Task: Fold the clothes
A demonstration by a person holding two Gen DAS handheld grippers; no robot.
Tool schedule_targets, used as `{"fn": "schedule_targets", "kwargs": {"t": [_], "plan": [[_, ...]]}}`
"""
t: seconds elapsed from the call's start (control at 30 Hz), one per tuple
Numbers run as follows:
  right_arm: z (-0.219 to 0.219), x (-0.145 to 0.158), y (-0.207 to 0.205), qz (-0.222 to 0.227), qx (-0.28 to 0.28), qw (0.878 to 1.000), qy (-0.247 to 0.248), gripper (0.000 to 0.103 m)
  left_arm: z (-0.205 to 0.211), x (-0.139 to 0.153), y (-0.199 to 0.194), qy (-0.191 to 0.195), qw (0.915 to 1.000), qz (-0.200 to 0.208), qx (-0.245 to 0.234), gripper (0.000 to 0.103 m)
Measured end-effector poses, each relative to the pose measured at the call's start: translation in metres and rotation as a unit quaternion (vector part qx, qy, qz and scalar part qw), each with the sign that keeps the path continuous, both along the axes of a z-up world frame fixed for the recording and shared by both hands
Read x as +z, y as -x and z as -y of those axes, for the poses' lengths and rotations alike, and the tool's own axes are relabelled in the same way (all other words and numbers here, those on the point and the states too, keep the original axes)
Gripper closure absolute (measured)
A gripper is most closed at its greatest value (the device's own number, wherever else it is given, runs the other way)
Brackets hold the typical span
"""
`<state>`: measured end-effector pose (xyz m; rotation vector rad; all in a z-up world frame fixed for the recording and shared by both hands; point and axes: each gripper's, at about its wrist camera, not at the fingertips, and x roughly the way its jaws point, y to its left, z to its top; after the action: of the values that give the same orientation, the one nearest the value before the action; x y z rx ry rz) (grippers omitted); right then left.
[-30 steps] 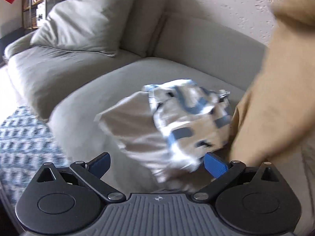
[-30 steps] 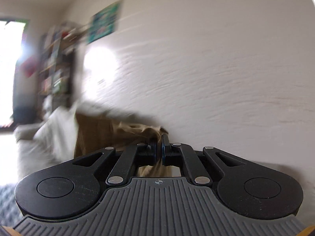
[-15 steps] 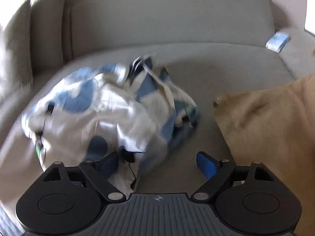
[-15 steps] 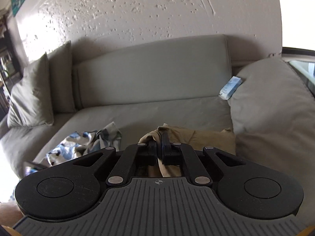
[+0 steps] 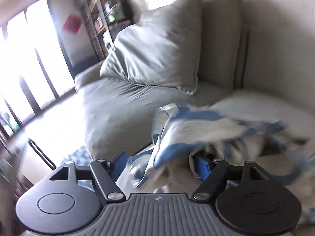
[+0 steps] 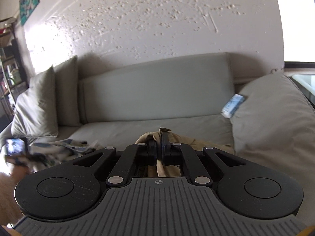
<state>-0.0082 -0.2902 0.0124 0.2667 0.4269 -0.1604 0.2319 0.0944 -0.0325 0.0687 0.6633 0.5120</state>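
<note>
Right tongs clamped on limp tan cotton garment; left tongs wide open astride crumpled blue-and-white patterned thin shirt on grey sofa—light, floppy, best pinched at hems.

Blue-and-white patterned garment: crumpled heap on sofa seat, blurred. Tan garment: bunched on seat, one fold raised, pinched upright.

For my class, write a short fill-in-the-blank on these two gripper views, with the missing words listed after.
1. The right gripper has its jaws shut on a ____ coloured garment.
2. The left gripper has its jaws ____ around the blue and white garment.
3. Both garments lie on a grey ____.
4. A small blue packet rests against a ____.

Missing words: tan; open; sofa; cushion
</note>
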Motion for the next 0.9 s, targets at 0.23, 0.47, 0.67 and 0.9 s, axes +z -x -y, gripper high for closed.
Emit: {"fn": "schedule_targets", "kwargs": {"t": [0.23,0.47,0.67,0.9], "plan": [[0.006,-0.003,0.017,0.005,-0.016,0.996,-0.084,0.097,0.036,0.011,0.102,0.131,0.9722,-0.020,-0.193,0.008],[0.059,-0.038,0.064,-0.053,-0.165,0.971,-0.163,0.076,0.104,0.002,0.183,0.217,0.8960,-0.065,-0.382,0.008],[0.077,-0.053,0.108,-0.099,-0.219,0.958,-0.158,0.046,0.150,-0.002,0.214,0.195,0.8728,-0.085,-0.439,0.008],[0.072,-0.053,0.140,-0.060,-0.152,0.966,-0.201,0.042,0.169,0.008,0.216,0.155,0.8736,-0.083,-0.454,0.008]]}}
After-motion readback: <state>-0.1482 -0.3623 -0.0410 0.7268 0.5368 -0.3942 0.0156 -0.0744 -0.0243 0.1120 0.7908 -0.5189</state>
